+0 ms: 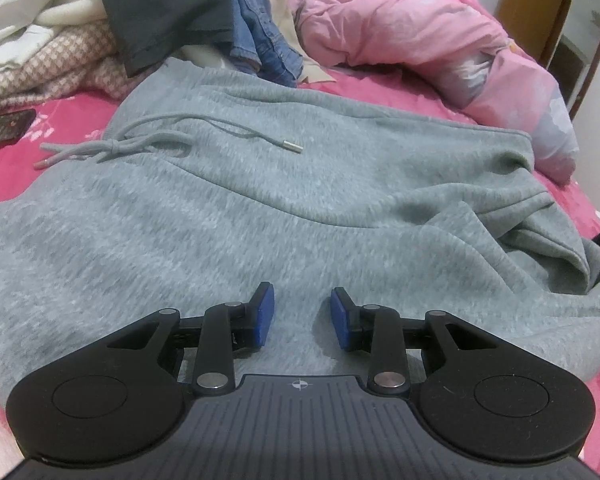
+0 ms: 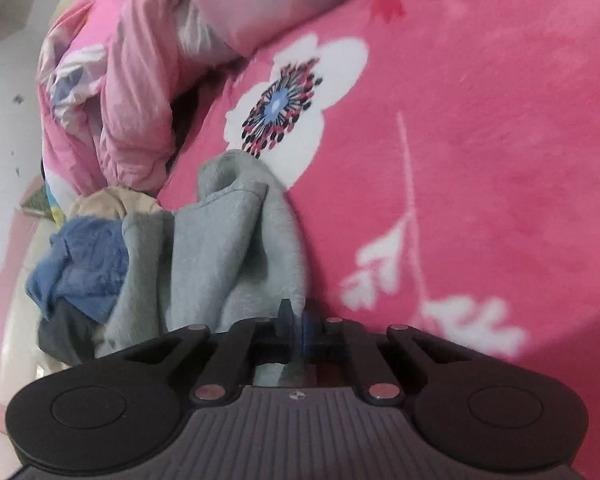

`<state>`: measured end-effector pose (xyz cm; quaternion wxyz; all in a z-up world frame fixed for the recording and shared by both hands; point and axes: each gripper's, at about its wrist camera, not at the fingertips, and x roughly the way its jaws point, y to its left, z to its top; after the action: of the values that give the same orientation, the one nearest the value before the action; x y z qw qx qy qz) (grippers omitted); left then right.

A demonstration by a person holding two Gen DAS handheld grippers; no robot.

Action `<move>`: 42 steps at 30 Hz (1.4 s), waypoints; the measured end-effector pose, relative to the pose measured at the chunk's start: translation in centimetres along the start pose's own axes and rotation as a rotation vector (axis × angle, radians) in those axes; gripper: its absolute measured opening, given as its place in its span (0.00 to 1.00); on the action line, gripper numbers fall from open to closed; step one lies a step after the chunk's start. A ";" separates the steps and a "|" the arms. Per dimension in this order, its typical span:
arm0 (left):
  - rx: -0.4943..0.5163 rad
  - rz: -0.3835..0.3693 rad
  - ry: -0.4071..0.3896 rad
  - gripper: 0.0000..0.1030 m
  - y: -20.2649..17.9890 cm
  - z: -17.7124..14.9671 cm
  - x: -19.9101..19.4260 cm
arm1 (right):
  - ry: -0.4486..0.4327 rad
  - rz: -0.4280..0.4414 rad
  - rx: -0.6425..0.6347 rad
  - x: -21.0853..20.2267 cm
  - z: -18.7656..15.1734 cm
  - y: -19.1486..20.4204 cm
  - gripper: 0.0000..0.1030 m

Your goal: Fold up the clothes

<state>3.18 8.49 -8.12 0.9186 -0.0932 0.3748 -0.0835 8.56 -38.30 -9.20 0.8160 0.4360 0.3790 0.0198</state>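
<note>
Grey sweatpants (image 1: 260,208) lie spread across the pink bed, their drawstring (image 1: 148,144) loose near the waistband at the upper left. My left gripper (image 1: 302,316) hovers low over the near part of the fabric. It is open, and its blue pads (image 1: 262,320) stand apart with only flat cloth showing in the gap. In the right wrist view a bunched edge of the sweatpants (image 2: 236,240) runs down into my right gripper (image 2: 298,328), whose jaws are shut on that grey fabric. The picture there is blurred.
A pink flowered sheet (image 2: 480,160) covers the bed. A crumpled pink quilt (image 1: 400,20) lies at the back right. A pile with a dark grey garment (image 1: 160,12) and denim (image 1: 260,32) sits behind the waistband. A dark phone (image 1: 4,128) lies at the left edge.
</note>
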 end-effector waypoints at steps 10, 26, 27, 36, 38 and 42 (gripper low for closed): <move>0.007 -0.003 0.007 0.31 0.1 0.2 0.0 | -0.561 -0.045 -0.129 -20.0 -9.9 3.1 0.04; 0.031 -0.012 0.002 0.32 0.0 0.3 0.1 | -0.541 -0.368 -0.122 -24.5 -14.7 -0.8 0.66; 0.028 -0.011 0.002 0.32 0.0 0.3 0.1 | -0.503 -0.370 -0.222 -23.0 -13.4 0.3 0.85; 0.007 -0.003 0.001 0.32 0.0 0.2 -0.1 | -0.069 -0.371 -0.325 -8.9 -3.9 -2.0 0.39; 0.003 0.001 -0.003 0.32 0.0 0.2 -0.1 | -0.069 -0.260 -0.373 -10.1 -5.2 -0.2 0.02; 0.014 0.011 -0.004 0.32 -0.2 0.2 0.0 | -0.320 -0.206 -0.384 -17.9 -7.8 1.6 0.01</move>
<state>3.26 8.33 -7.92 0.9205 -0.0850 0.3726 -0.0811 -8.70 -38.37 0.09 0.9311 0.2298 0.2768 -0.0610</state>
